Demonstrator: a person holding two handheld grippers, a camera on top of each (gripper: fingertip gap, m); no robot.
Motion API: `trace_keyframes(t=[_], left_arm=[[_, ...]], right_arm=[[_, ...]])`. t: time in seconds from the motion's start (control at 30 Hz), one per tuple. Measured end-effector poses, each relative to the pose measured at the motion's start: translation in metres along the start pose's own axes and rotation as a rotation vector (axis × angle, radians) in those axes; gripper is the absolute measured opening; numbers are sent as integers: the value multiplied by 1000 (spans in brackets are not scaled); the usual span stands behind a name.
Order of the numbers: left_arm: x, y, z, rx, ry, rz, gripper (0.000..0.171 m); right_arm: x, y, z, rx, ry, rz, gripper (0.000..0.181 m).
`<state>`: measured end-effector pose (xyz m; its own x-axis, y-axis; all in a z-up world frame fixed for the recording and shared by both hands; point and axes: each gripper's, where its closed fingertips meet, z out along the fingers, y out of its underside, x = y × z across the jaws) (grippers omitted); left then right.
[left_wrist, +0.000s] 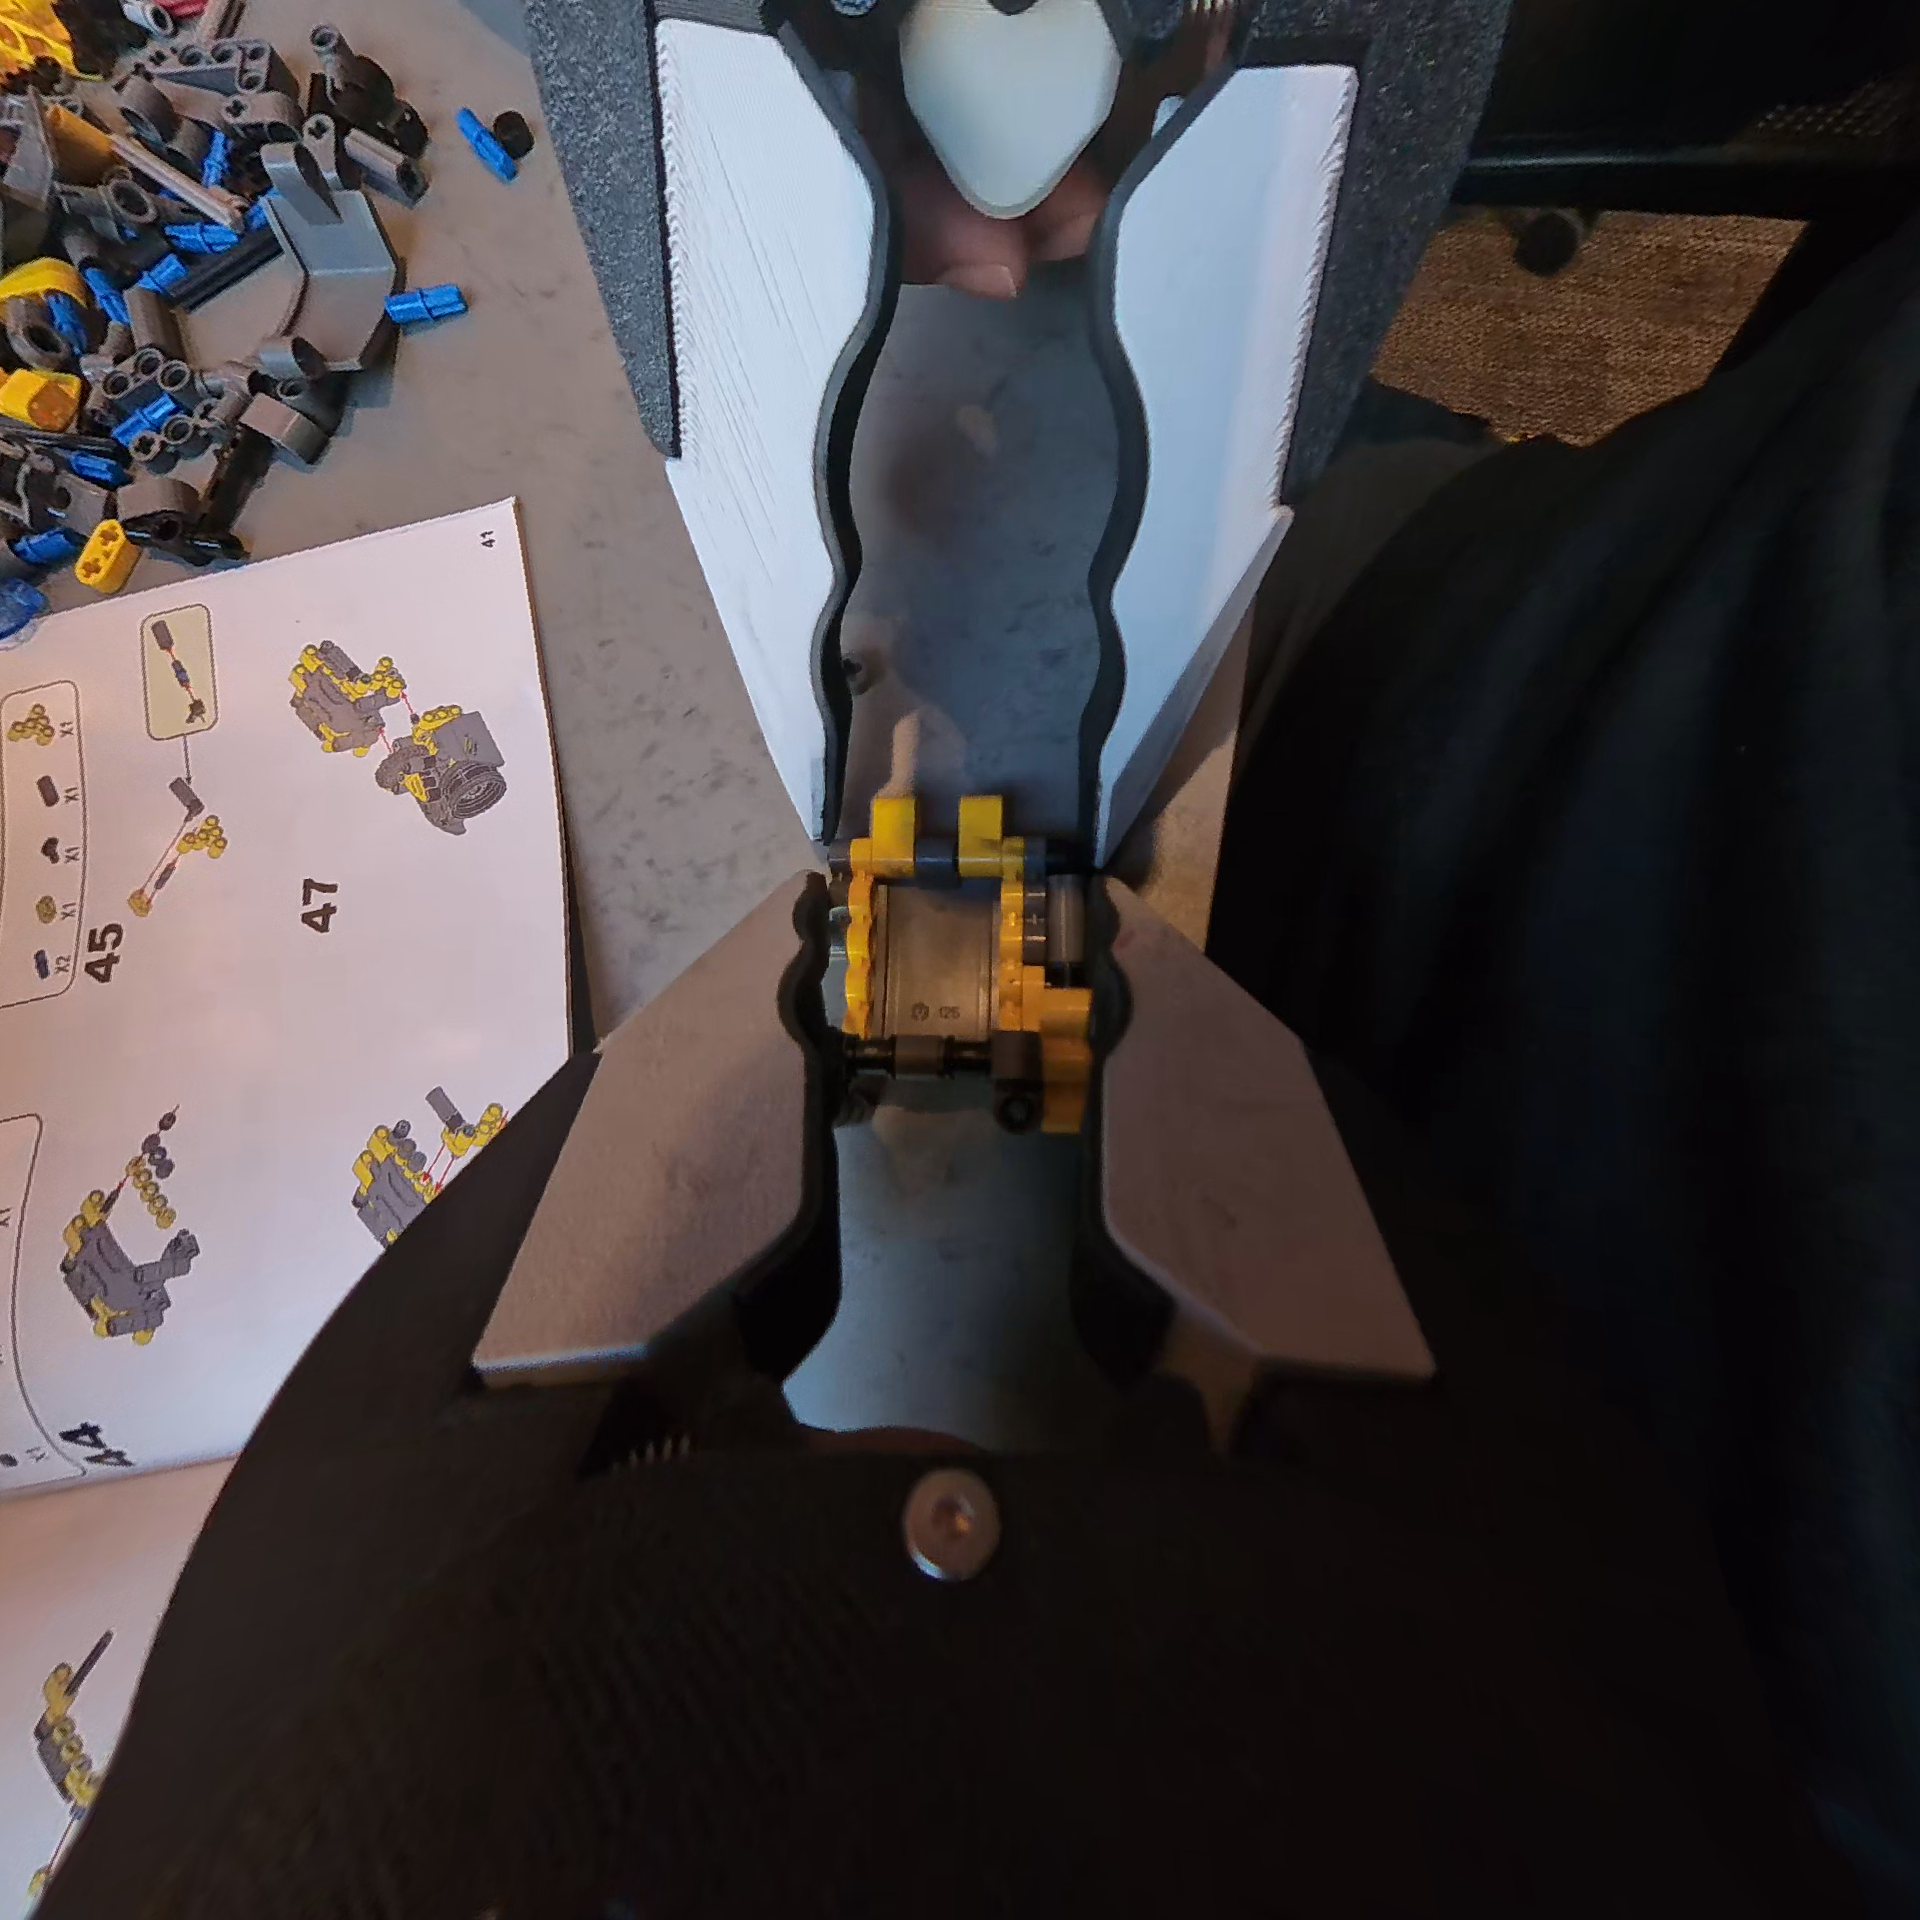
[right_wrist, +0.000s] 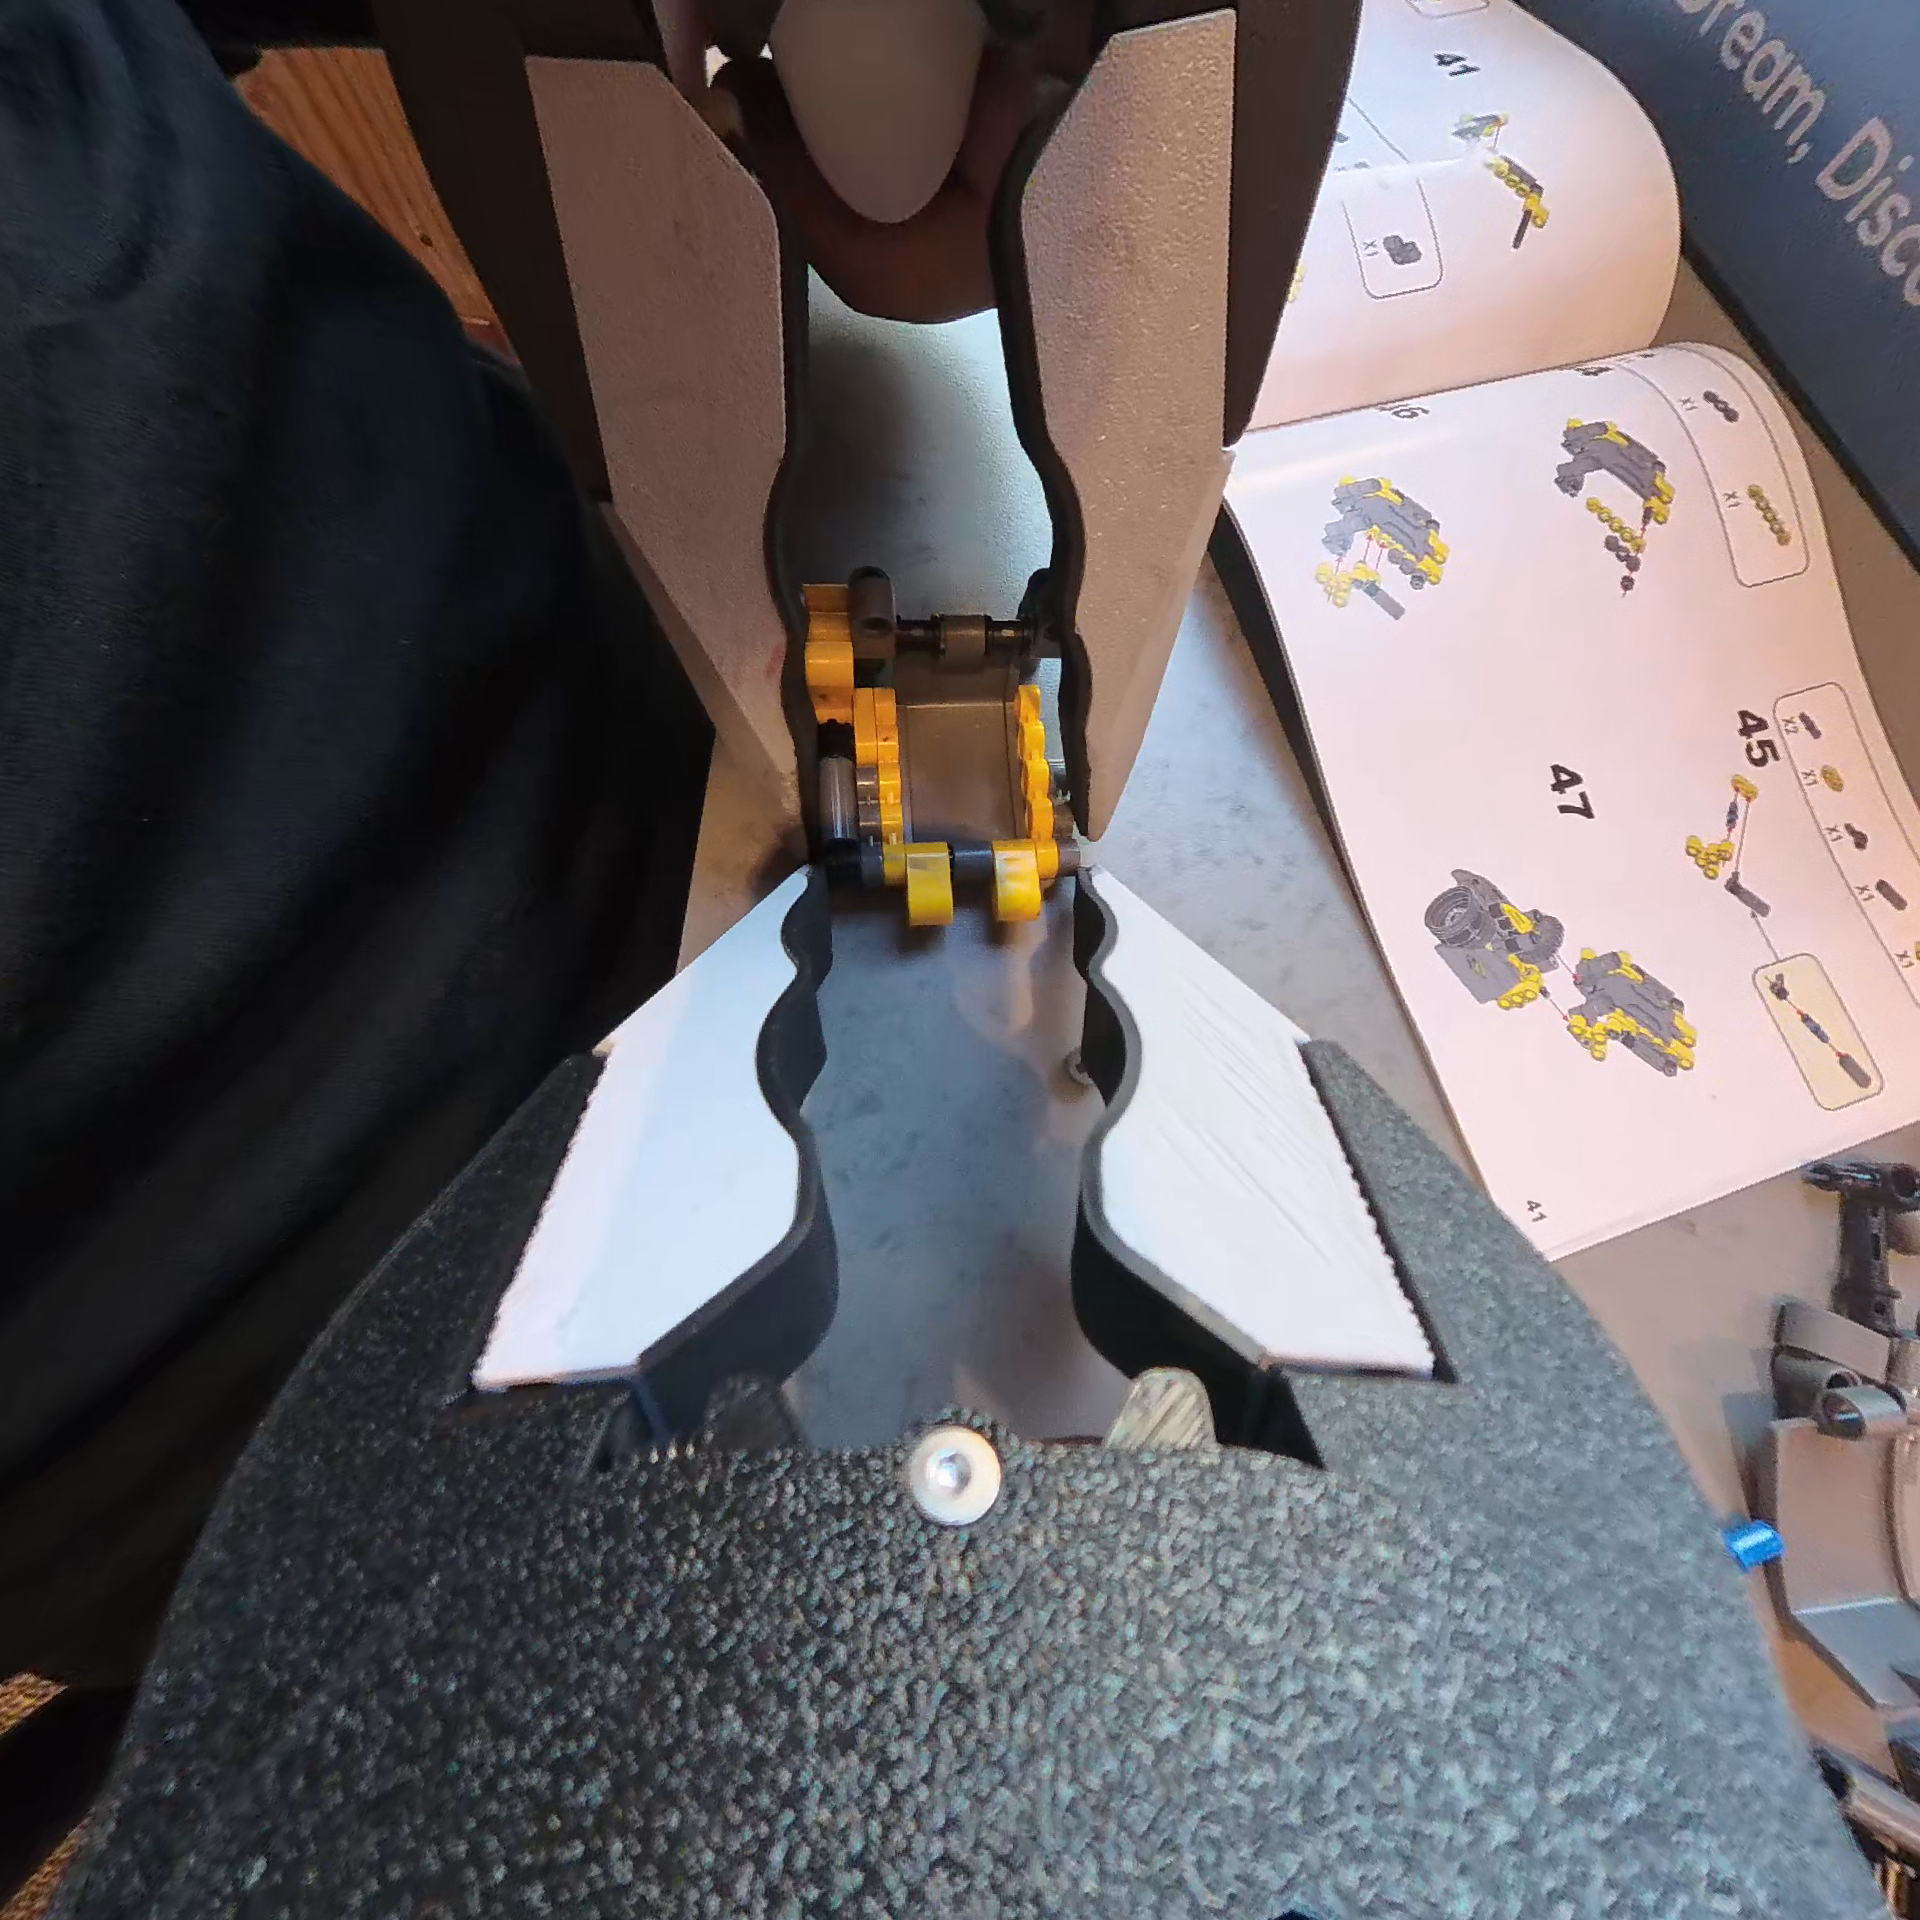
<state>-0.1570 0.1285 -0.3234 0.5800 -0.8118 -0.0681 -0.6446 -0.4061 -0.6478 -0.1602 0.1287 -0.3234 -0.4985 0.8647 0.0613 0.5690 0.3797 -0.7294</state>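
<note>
A small yellow and grey brick assembly (left_wrist: 940, 977) with a grey drum in the middle hangs above the grey table (left_wrist: 634, 727), held between both grippers, which meet tip to tip. My left gripper (left_wrist: 956, 899), with grey fingers, is shut on the assembly's sides. My right gripper (right_wrist: 948, 878), with white fingers, is closed on the ends of the axle that carries two yellow connectors (right_wrist: 928, 883). In the left wrist view the right gripper (left_wrist: 964, 836) comes in from the top. In the right wrist view the left gripper (right_wrist: 940, 831) comes from the top, around the assembly (right_wrist: 956, 758).
An open instruction booklet (left_wrist: 281, 935) lies left of the grippers; it also shows in the right wrist view (right_wrist: 1558, 790). A pile of loose grey, black, blue and yellow parts (left_wrist: 156, 312) lies beyond it. Grey parts (right_wrist: 1839, 1455) and a blue pin (right_wrist: 1751, 1541) lie nearby. A person's dark clothing (left_wrist: 1558, 1039) fills the other side. Both grippers' tips are roughly 15 cm from the blue pin (right_wrist: 1751, 1541). My left wrist view (left_wrist: 406, 302) looks at it from another angle.
</note>
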Motion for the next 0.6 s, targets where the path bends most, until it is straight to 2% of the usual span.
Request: trace_keyframes(t=[0.47,0.6], left_arm=[[0,0,0,10,5,6,46],[1,0,0,13,9,2,46]], right_arm=[[0,1,-1,-7,-5,3,45],[-2,2,-3,-11,-5,-8,36]])
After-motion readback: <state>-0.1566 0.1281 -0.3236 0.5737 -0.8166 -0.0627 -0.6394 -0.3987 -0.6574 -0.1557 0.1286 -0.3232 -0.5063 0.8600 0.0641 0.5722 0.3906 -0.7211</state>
